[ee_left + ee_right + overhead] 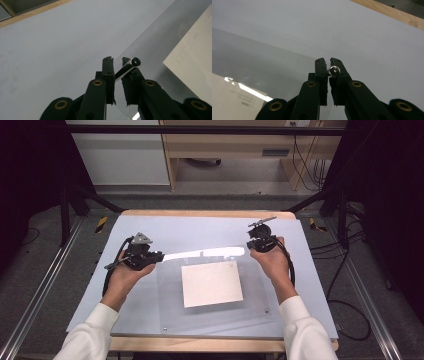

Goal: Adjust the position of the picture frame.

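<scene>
A clear plastic sheet (170,292) lies over a white paper (211,284) on a pale blue mat (200,227). Its far edge is tilted up and glares white. My left gripper (156,257) is shut on the sheet's far left corner, and my right gripper (250,246) is shut on the far right corner. In the left gripper view, the gripper (117,60) pinches the sheet (155,45) beside a dark metal corner peg (135,62), with the paper (195,62) to the right. The right gripper (328,60) clamps a silver corner peg (334,71) on the sheet (262,65).
The mat covers a wooden table whose edge (200,213) runs along the back. Black frame posts (65,215) stand at both far corners. Cables (345,320) trail on the floor at the right. A wooden cabinet (230,150) stands behind.
</scene>
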The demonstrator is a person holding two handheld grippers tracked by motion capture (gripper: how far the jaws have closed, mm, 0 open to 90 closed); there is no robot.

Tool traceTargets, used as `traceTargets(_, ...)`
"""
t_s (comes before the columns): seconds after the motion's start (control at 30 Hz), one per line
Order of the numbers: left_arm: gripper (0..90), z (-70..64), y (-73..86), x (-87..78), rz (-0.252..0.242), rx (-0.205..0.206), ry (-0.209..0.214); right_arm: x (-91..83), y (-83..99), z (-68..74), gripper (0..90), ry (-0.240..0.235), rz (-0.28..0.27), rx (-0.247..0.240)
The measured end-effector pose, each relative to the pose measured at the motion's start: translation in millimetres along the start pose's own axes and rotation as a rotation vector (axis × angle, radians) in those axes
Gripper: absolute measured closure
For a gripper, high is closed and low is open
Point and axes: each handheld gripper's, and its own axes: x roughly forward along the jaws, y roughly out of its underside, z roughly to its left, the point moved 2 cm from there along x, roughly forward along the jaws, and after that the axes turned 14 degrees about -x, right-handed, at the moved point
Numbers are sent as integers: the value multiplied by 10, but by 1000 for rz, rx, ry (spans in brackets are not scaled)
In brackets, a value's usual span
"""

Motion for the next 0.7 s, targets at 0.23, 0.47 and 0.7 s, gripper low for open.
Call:
traceTargets(0.23,798,37,-55,50,18,7,6,17,41,12,850,0,9,14)
traceTargets(0.47,800,114,-93,167,38,12,14,68,100,32,850,-3,32,27)
traceTargets(0.7,801,157,-114,233,53,13,15,105,148,57,850,-5,45,32)
